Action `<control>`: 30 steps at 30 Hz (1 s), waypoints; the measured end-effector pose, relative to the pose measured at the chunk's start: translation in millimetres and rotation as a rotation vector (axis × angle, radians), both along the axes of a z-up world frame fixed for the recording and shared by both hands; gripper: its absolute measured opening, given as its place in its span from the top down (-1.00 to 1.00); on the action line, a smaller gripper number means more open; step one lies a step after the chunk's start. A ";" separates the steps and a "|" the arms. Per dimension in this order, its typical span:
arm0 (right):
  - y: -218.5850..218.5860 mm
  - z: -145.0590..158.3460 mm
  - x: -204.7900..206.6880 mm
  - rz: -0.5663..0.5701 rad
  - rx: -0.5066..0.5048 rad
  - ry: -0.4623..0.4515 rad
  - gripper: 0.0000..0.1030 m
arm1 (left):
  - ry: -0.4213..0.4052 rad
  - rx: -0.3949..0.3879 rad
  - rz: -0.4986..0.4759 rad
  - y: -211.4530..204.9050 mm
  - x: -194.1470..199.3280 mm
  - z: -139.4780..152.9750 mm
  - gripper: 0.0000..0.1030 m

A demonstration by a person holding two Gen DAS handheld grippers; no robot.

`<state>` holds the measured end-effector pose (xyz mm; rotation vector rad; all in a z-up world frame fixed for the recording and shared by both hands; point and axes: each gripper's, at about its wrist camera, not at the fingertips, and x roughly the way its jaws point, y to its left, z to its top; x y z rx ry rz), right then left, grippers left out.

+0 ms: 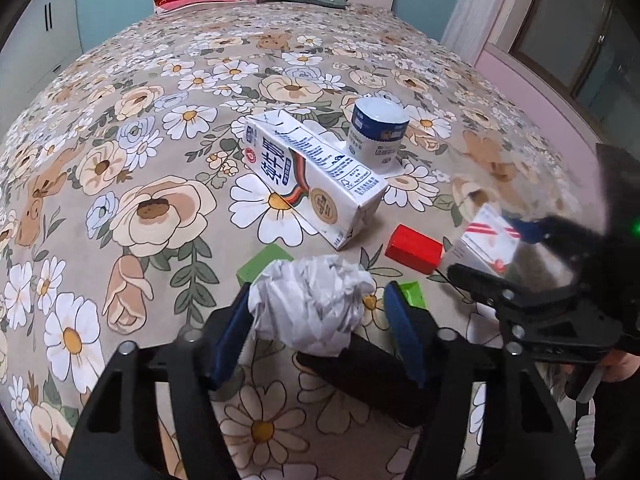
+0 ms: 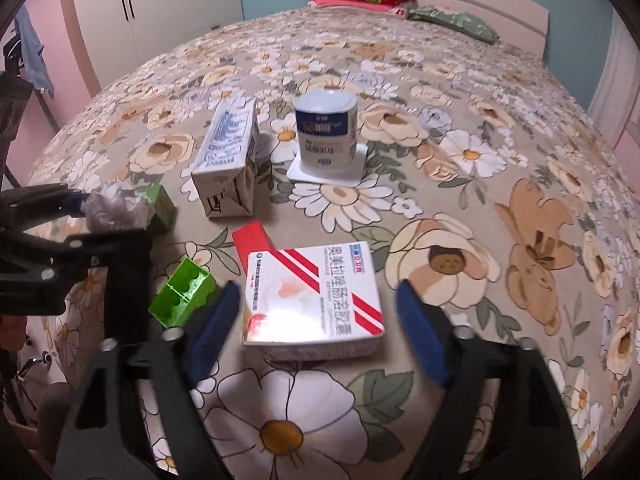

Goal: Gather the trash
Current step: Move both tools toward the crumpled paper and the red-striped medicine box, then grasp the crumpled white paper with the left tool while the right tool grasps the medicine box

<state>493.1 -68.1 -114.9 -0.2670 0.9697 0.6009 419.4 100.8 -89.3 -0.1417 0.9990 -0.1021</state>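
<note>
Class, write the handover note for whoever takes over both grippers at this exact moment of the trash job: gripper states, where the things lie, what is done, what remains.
Left gripper: open, jaws either side of the crumpled paper ball, not closed on it.
Right gripper: open, jaws either side of the medicine box, which lies flat on the bedspread.
Milk carton lies on its side; the white-and-blue cup stands upright on a white square behind it.
Red block and green blocks lie between the grippers.
Done: nothing collected as far as can be seen; no bin in view.
Left: grasp paper and box, then carton and cup.
</note>
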 end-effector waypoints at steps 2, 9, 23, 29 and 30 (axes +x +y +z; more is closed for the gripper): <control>1.2 -2.5 1.2 0.005 0.002 0.006 -0.37 | -0.005 0.002 0.000 0.5 0.9 0.9 -0.18; 6.8 -8.1 0.4 0.035 -0.011 0.014 -0.07 | -0.009 -0.014 -0.011 3.6 3.6 2.5 0.20; -7.8 31.5 -15.5 0.006 0.025 -0.044 -0.06 | -0.055 -0.019 0.002 4.7 -13.7 33.1 0.35; -17.1 71.1 -34.1 0.005 0.025 -0.102 -0.06 | -0.100 0.005 0.001 3.1 -31.1 68.7 0.35; -19.2 81.5 -39.5 0.005 0.027 -0.117 -0.06 | -0.110 0.007 0.001 3.1 -35.2 75.3 0.35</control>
